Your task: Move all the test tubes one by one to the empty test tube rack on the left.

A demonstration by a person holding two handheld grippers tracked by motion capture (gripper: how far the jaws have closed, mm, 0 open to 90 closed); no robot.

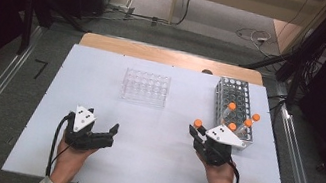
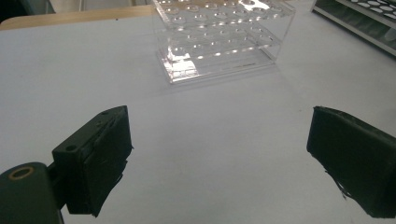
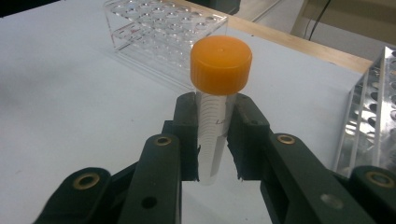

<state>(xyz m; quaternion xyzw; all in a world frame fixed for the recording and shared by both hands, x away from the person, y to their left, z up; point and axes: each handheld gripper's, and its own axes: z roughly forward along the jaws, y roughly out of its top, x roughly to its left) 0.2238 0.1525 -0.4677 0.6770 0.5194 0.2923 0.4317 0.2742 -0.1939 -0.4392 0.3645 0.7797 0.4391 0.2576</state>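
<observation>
One orange-capped tube (image 3: 215, 112) sits clamped upright in the right gripper (image 1: 200, 134), at 5 o'clock on the table (image 1: 147, 170); gripped low, it could tip or slip. The left gripper (image 1: 110, 135), jaws apart and empty, has open room toward the clear rack (image 1: 146, 87) at 12 o'clock; the metal rack (image 1: 235, 109) crowds the right edge.

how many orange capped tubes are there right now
5. One tube is clamped in the right gripper. Four stand in the grey rack: caps at and. The gripper's plate may hide more.
</observation>
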